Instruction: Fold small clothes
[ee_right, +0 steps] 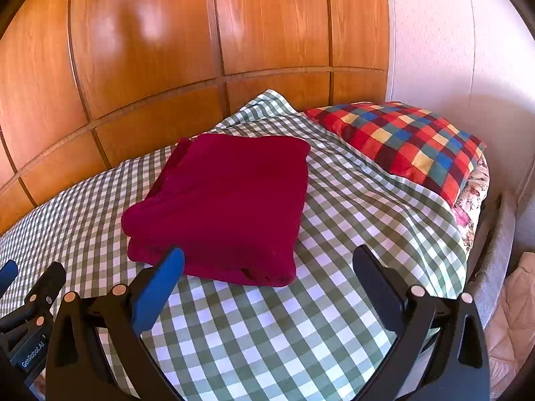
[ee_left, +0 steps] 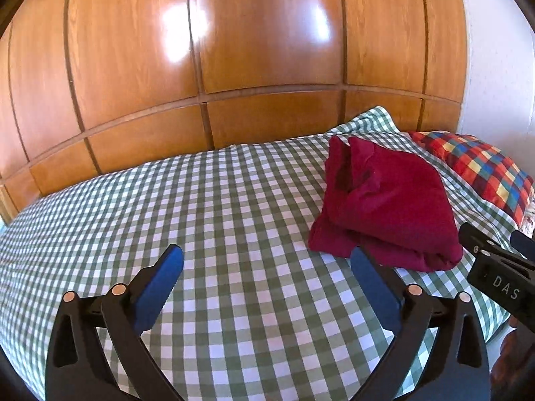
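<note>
Blue pads on my two fingers fill the bottom of both views, and under them is only the checked sheet [ee_right: 267, 334] of the bed. Both my tools are spread wide and hold nothing: the left gripper [ee_left: 267, 260] has bare sheet between its fingers, and the right gripper [ee_right: 267, 257] is the same.

What I must fold is the dark red garment [ee_right: 227, 200]. It lies flat on the sheet, near the headboard side, already in a thick rectangular bundle with several layers showing at its near edge. From my right tool it is ahead and a little to the left; its near edge is just past my left finger [ee_right: 160, 287], but I cannot tell whether they touch. From my left tool the same garment [ee_left: 384, 207] is ahead and to the right, near my right finger [ee_left: 374, 287]. So it sits between my two tools, and the right one looks the nearer and faces it more squarely. The long axis seems to run away from me, toward the wooden wall panels [ee_right: 167, 50].

As for the cloth, I judge it soft and heavy like fleece, matt, with rounded folds. One far corner stands up loose in the left view. A bright patchwork pillow [ee_right: 401, 143] lies beside it, apart. The fold looks nearly finished; perhaps only pressing flat remains.
</note>
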### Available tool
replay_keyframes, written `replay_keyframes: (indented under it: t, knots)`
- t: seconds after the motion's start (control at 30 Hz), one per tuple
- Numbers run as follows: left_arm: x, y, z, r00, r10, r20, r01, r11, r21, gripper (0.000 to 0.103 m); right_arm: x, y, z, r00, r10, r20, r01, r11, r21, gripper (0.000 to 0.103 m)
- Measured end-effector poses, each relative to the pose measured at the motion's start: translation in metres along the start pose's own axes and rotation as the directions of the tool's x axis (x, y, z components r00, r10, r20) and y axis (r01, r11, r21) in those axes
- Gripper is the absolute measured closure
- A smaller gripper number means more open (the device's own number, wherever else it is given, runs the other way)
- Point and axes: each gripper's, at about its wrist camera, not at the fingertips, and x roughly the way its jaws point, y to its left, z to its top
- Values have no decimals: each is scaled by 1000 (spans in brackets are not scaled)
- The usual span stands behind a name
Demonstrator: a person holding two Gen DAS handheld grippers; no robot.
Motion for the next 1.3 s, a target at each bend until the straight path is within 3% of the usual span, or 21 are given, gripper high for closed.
replay_keyframes:
  t: [1.3]
  knots:
    - [-8,11,-3,1000,-9,13,9,1000,-14,4,-1,14,-2,999,32,7,-31,999,-35,2]
